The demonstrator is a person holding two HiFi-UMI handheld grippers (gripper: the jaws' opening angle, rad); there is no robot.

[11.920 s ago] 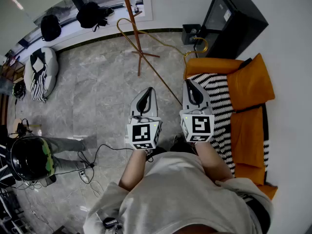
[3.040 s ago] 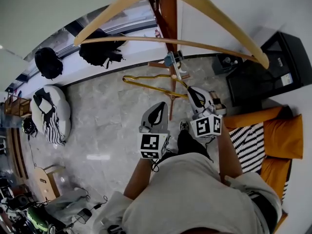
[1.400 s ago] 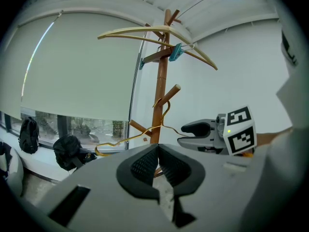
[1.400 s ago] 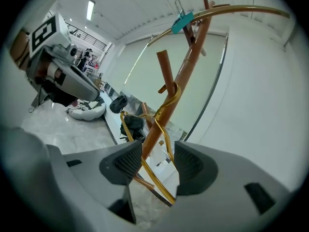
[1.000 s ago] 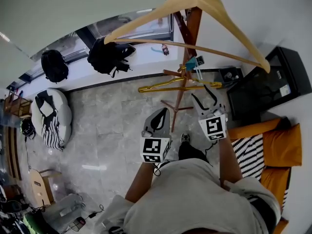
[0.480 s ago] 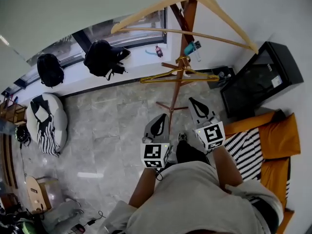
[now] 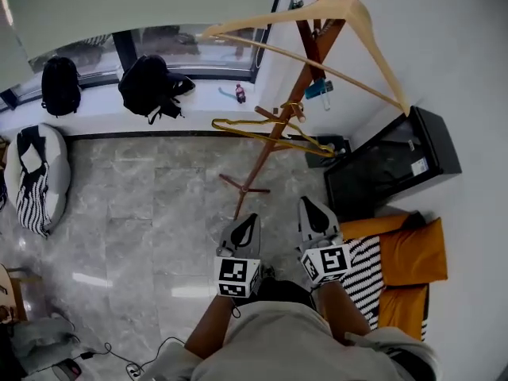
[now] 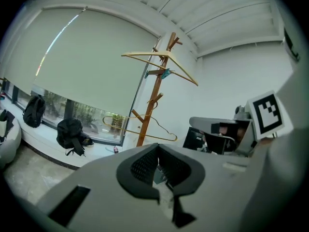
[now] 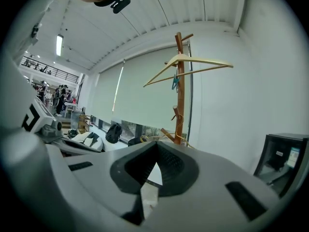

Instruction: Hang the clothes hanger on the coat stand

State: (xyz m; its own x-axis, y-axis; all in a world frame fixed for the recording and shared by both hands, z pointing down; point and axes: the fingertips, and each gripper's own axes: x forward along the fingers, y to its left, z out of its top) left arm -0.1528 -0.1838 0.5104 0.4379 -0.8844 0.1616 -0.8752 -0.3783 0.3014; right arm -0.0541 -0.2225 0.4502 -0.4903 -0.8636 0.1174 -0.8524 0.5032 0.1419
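1. The right gripper has its jaws pressed fully together with nothing between them. A second ago they stood wide apart, right beside the hanger.
2. The left gripper is the same, with its jaws closed and empty.
3. Ahead of both sets of jaws and above them, well apart, the gold wire hanger hangs by its hook from a lower peg of the coat stand. Neither gripper touches it, and its bar slopes a little.
4. Higher again, at the top of the stand, hangs a wooden hanger. It is far above the jaws and plays no part here.
5. Both grippers have drawn back from the stand toward the person's body. The peg that was just beside the right jaws is now well clear of them.
6. My reading is that the wire hanger has been let go and is carrying its own weight, so the task looks done. The one risk I see is the thin hook slipping along the slanted peg if it is still swinging.
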